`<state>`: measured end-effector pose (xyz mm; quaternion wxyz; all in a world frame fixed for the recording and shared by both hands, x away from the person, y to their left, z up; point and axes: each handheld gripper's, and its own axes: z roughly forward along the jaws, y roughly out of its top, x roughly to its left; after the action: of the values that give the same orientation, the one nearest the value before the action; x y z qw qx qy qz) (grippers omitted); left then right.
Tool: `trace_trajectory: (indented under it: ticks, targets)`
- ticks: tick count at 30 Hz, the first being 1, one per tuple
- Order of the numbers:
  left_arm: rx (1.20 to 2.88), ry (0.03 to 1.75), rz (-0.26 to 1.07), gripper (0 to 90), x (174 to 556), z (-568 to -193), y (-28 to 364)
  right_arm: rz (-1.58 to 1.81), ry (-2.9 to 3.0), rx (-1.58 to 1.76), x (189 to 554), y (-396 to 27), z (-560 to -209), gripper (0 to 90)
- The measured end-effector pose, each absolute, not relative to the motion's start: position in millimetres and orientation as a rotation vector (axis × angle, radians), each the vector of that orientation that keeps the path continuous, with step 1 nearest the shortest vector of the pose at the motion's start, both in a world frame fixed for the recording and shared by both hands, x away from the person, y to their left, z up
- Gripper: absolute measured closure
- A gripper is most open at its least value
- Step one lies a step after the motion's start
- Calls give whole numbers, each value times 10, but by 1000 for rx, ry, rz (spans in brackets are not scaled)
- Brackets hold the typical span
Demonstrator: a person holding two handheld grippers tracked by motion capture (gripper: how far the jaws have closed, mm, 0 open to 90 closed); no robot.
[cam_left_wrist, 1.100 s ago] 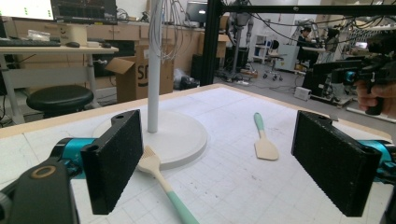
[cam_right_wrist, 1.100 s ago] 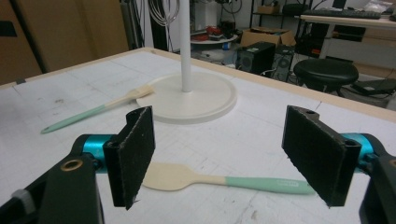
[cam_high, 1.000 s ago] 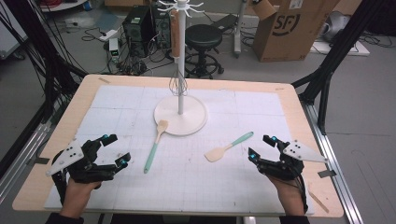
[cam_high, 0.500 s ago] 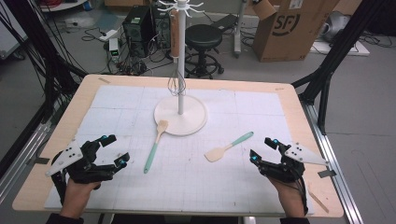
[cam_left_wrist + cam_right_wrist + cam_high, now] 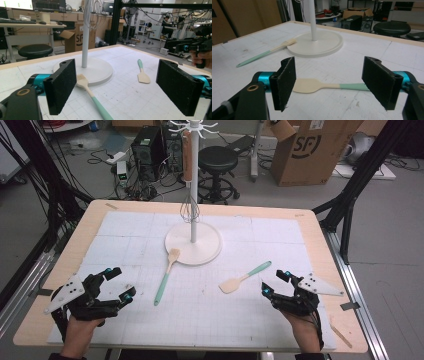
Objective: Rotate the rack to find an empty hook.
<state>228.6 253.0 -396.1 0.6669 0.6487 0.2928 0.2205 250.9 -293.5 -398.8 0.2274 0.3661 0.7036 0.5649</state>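
High view: left gripper (image 5: pixel 119 283) jaws wide apart, empty, near the mint-handled cream silicone brush (image 5: pixel 167 275), whose head rests on the round white rack base (image 5: pixel 200 251). Right gripper (image 5: pixel 276 282) released, just beside the mint-handled cream spatula (image 5: pixel 243 278).

Left gripper view: brush (image 5: pixel 88 92) lies between the spread jaws, untouched; spatula (image 5: pixel 142 73) farther off.

Right gripper view: spatula (image 5: pixel 322 86) flat on the table, crossing the gap between the open jaws.
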Motion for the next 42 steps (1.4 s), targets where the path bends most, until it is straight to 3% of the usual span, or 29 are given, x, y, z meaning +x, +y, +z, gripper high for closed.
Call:
trace_trajectory:
  ticks: [12, 29, 38, 42]
  targets:
    - [1484, 683, 497, 173, 2304, -4024, 2521, 1587, 1968, 1024, 2637, -2848, -4015, 362]
    - [1505, 686, 472, 187, 2305, -4114, 2479, 1598, 2026, 1043, 2833, -2685, -4149, 606]
    - [1504, 670, 460, 187, 2308, -4117, 2481, 1776, 2027, 911, 3156, -2605, -3710, 770]
    - [1500, 671, 459, 188, 2303, -4115, 2492, 1805, 2056, 818, 3327, -2484, -3416, 893]
